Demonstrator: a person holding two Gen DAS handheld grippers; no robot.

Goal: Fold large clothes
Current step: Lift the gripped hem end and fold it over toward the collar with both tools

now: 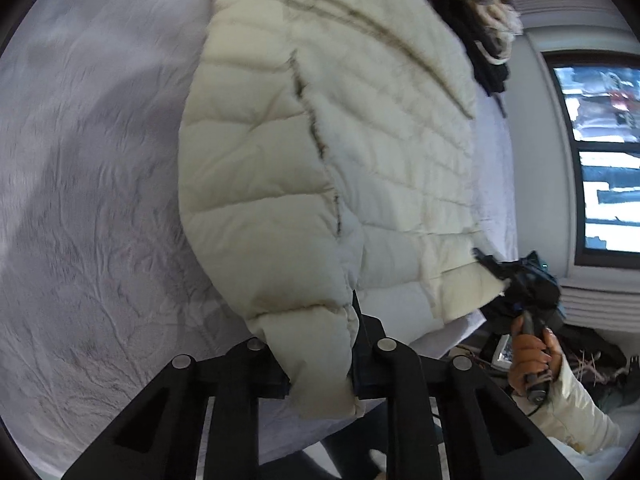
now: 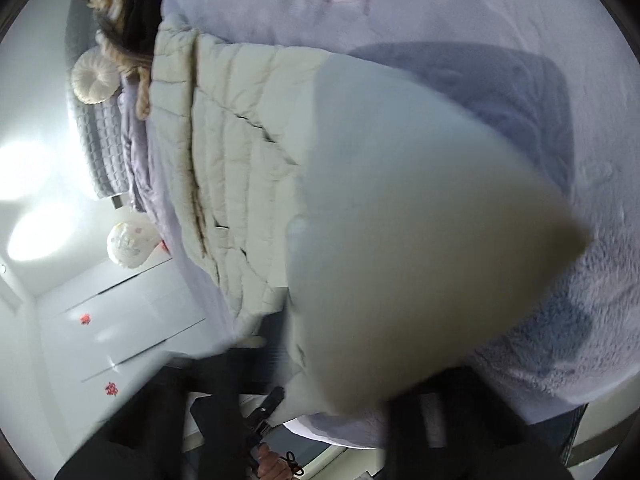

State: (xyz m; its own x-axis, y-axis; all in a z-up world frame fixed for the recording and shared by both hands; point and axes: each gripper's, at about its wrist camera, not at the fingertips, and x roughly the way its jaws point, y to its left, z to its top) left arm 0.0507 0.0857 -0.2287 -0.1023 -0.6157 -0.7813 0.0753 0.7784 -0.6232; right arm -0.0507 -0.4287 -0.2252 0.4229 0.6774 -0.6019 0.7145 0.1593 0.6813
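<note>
Hem corners of the cream quilted puffer jacket [image 1: 320, 128], spread along the near edge of the lilac-covered bed [image 1: 88, 200], sit clamped in left gripper [image 1: 320, 376] and right gripper [image 1: 496, 268]; folding appears barely begun.

We have two fisheye views, one from each hand-held gripper, each looking forward along its own fingers and steeply down at a bed.

From the left gripper [image 1: 320, 376] we look across the cream puffer jacket [image 1: 320, 128], which starts right at the fingertips and stretches away ahead; a window [image 1: 600, 152] sits far to the right, and the right gripper [image 1: 496, 270] appears ahead to the right.

From the right gripper [image 2: 340, 392] we sit much closer: a blurred flap of the jacket [image 2: 400, 240] fills the space just ahead, with pale cupboards [image 2: 100, 340] to the left.

Both views share the jacket and the lilac bedcover [image 1: 80, 200] [image 2: 520, 20].
</note>
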